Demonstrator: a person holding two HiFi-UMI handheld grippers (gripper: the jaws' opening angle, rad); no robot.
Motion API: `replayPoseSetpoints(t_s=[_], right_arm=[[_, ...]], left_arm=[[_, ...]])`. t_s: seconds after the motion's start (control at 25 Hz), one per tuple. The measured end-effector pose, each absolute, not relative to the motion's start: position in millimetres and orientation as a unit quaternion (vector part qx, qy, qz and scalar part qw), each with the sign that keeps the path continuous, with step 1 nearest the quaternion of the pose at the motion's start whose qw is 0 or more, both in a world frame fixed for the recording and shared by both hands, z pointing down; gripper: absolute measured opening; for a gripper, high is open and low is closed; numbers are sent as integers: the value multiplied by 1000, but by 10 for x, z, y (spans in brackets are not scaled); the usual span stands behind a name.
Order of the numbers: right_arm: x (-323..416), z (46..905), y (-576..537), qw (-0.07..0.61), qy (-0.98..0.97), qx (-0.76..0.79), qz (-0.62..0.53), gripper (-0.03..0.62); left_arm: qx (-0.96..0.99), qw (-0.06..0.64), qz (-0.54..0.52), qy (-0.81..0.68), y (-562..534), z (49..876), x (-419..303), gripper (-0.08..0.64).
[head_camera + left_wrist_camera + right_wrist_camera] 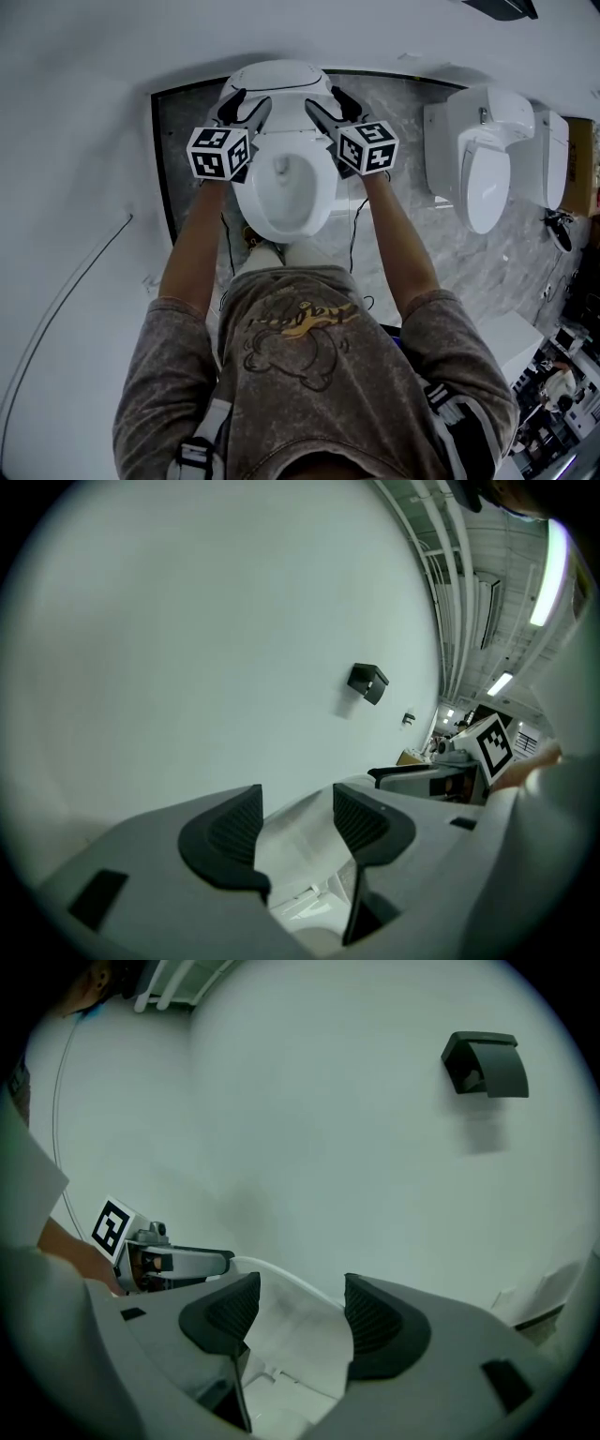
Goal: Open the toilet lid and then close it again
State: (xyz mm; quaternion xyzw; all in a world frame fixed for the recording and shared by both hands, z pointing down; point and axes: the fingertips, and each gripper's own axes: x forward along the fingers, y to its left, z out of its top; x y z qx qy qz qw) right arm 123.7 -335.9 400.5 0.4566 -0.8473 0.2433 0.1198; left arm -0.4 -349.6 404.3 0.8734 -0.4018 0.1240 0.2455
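Head view looks straight down on the toilet. The toilet lid is up, standing back against the white wall, so the bowl is open below it. I've got one set of tongs on each side of the lid's top edge: left tongs on the left side, right tongs on the right, with the marker cubes hanging over the bowl rim.

Left gripper view: the left tongs are pinched down to a narrow gap with the white lid filling it from pad to pad, so they've got hold of it. The other gripper's cube shows off to the right.

Right gripper view is the same deal. The right tongs are closed in on the lid, and its rim curves away left toward the other gripper.

Both gripper views also catch a black bracket on the wall. Over on the right of the head view there's a second toilet, well apart from mine.
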Motion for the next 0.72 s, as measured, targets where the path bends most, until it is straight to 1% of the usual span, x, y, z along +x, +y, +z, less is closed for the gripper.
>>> replayPoseSetpoints(t_s=[0.4,0.72], right_arm=[[1230,3947,-2749,110,-835,473,258,279],[1286,3984,-2127,77,-835,466,282,278]], left_arm=[[891,251,113,-361,-2854,3963,-36,236],[890,270,116,-349,-2221,4039,-23,221]])
